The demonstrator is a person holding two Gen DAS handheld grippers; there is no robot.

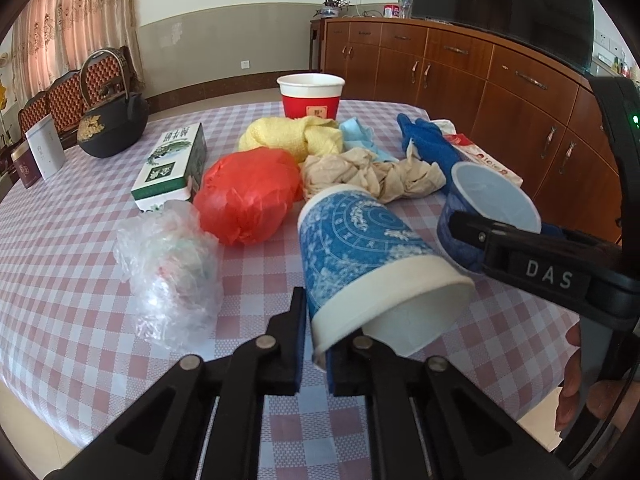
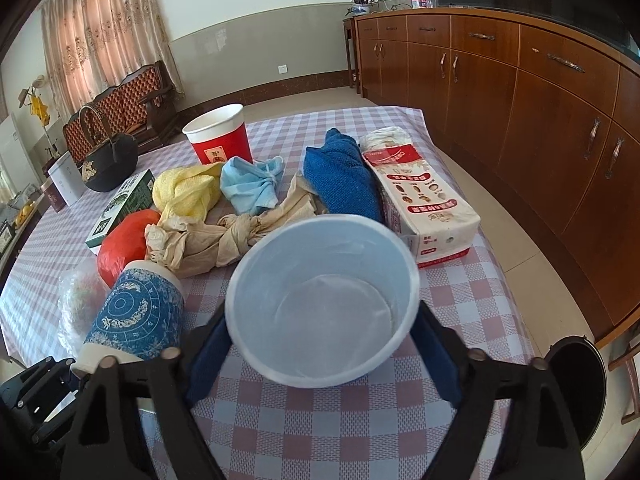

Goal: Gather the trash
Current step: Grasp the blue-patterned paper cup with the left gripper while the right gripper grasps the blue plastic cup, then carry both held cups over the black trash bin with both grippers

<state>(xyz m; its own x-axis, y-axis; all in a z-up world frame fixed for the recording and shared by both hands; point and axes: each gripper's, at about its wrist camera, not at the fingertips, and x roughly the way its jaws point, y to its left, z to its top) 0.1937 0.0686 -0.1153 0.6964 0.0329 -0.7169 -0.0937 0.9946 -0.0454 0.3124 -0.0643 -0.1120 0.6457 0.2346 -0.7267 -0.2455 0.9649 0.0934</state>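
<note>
2 paper cups sit at the near edge of the checked table (image 2: 460, 292). The right gripper (image 2: 320, 344) clamps the white-lined cup (image 2: 320, 300); the left gripper (image 1: 316, 340) pinches the rim of the tipped blue patterned cup (image 1: 360, 256).

black iron teapot (image 1: 112, 128), green tea box (image 1: 172, 168), wooden sideboard (image 2: 520, 92), checked tablecloth (image 1: 60, 280), curtains (image 2: 104, 36)
</note>
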